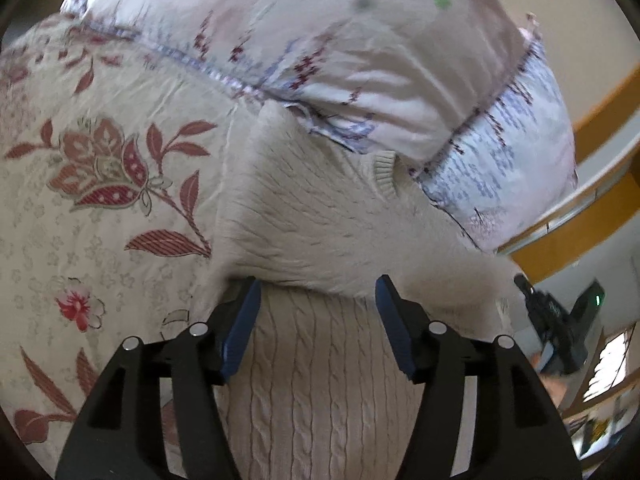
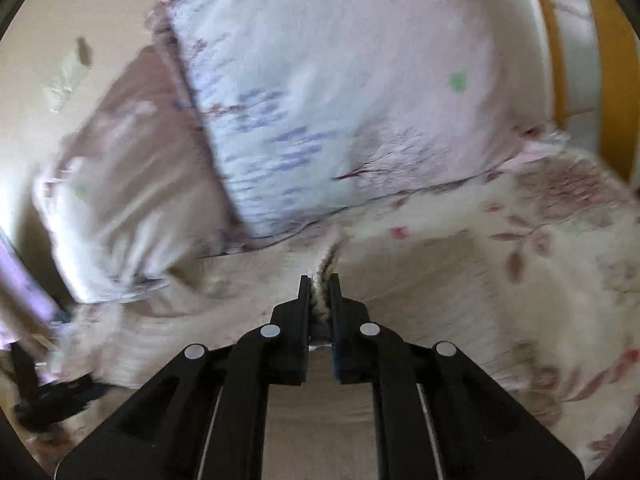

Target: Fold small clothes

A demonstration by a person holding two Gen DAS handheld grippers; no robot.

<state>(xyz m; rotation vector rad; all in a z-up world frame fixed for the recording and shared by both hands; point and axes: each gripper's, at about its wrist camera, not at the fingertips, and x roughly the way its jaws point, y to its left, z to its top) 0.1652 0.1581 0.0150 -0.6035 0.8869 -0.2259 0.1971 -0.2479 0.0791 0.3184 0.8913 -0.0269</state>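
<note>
A cream cable-knit sweater (image 1: 316,216) lies on a bedspread (image 1: 100,208) printed with red-brown flowers and leaves; part of the knit is folded over itself, its inside face up, and a ribbed cuff or hem (image 1: 384,174) lies near the far edge, just beside the pillows. Two pillows crowd the far side: a pale pink pillow (image 1: 320,32) with a small green spot, and a second pillow (image 1: 500,168) with blue and dark red printing, its corner touching or overlapping the sweater's far edge; a wooden bed frame (image 1: 600,128) curves past on the right of the left wrist view.

The left gripper (image 1: 316,300) has its blue-padded fingers (image 1: 244,320) standing apart, one to each side of the cable-knit panel, the folded edge just beyond the tips; the pads do not press on the cloth. The right gripper (image 2: 319,292) is pinched narrow on a raised ridge of the sweater (image 2: 326,264), a strip of knit showing between its fingers; it appears also at the right edge of the left wrist view (image 1: 560,328).

The right wrist view is blurred; the printing on the pillow there cannot be read, and no brand or label can be made out.
</note>
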